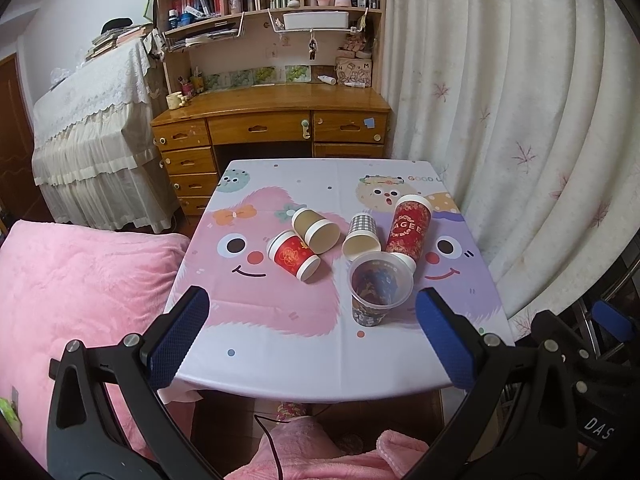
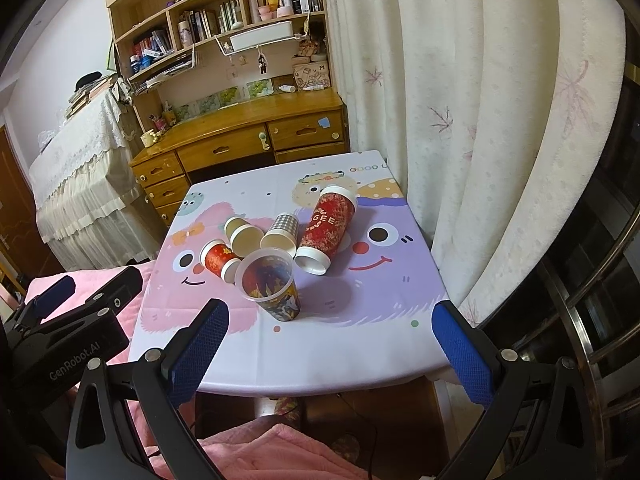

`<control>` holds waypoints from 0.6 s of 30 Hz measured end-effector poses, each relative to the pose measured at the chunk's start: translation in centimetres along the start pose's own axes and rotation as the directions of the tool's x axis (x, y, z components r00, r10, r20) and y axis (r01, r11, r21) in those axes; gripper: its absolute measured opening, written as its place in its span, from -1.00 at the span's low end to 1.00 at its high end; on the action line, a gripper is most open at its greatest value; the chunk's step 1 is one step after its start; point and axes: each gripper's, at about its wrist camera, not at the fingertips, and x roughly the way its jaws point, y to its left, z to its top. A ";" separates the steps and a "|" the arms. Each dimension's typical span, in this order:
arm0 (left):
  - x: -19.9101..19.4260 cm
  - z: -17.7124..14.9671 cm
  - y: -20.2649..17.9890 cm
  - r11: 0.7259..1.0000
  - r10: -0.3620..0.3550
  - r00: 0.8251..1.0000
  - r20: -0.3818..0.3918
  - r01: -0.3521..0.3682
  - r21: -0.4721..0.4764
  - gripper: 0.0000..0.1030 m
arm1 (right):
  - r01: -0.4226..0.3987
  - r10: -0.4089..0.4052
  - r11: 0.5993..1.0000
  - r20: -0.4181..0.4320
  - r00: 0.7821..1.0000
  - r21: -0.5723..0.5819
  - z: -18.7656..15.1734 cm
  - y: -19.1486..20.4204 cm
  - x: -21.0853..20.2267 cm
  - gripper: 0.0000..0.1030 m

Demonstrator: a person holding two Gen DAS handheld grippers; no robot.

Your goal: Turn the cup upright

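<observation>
The tabletop has bare cloth between its near edge and the clear plastic cup, which stands upright, mouth up. Behind that cup four paper cups lie on their sides: a small red cup, a tan cup, a checked cup and a tall red cup. The curtain hangs just beyond the cups. Both the left claw and right claw hover over the near edge, spread wide, holding nothing, short of the clear cup.

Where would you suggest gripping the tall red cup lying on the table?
Across the mid-body of the tall red cup, coming from above. It lies on its side, mouth toward the camera, so its round sides are exposed, with clear space on its right.
</observation>
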 end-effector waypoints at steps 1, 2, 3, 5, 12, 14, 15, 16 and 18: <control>0.0 0.0 0.0 1.000 0.000 1.000 0.000 0.000 0.000 0.99 | 0.000 0.000 1.000 -0.001 1.000 0.000 0.0 0.0 0.0 0.99; 0.0 -0.1 -0.1 1.000 0.000 1.000 0.000 0.000 0.000 0.99 | 0.000 0.000 1.000 -0.002 1.000 0.001 0.0 0.0 0.0 0.99; 0.0 -0.1 -0.1 1.000 0.000 1.000 0.000 0.000 0.000 0.99 | 0.000 0.000 1.000 -0.002 1.000 0.002 -0.1 0.0 -0.1 0.99; 0.0 -0.1 -0.1 1.000 0.000 1.000 0.000 0.000 -0.001 0.99 | -0.002 0.002 1.000 -0.005 1.000 0.001 -0.2 0.0 0.1 0.99; 0.0 -0.6 -0.5 1.000 0.003 1.000 -0.008 -0.003 -0.004 0.99 | -0.001 0.001 1.000 -0.010 1.000 0.001 -0.5 -0.1 0.0 0.99; 0.0 -1.1 -0.7 1.000 0.005 1.000 -0.012 -0.005 -0.006 0.99 | -0.001 0.001 1.000 -0.013 1.000 0.003 -0.9 -0.2 0.0 0.99; 0.0 -1.3 -0.9 1.000 0.006 1.000 -0.014 -0.006 -0.007 0.99 | -0.001 0.001 1.000 -0.013 1.000 0.004 -1.1 -0.2 -0.1 0.99; 0.0 -1.5 -1.0 1.000 0.007 1.000 -0.017 -0.007 -0.007 0.99 | -0.001 0.002 1.000 -0.014 1.000 0.004 -1.1 -0.3 0.0 0.99; 0.1 -1.8 -1.1 1.000 0.008 1.000 -0.019 -0.008 -0.008 0.99 | -0.002 0.002 1.000 -0.013 1.000 0.004 -1.1 -0.3 0.0 0.99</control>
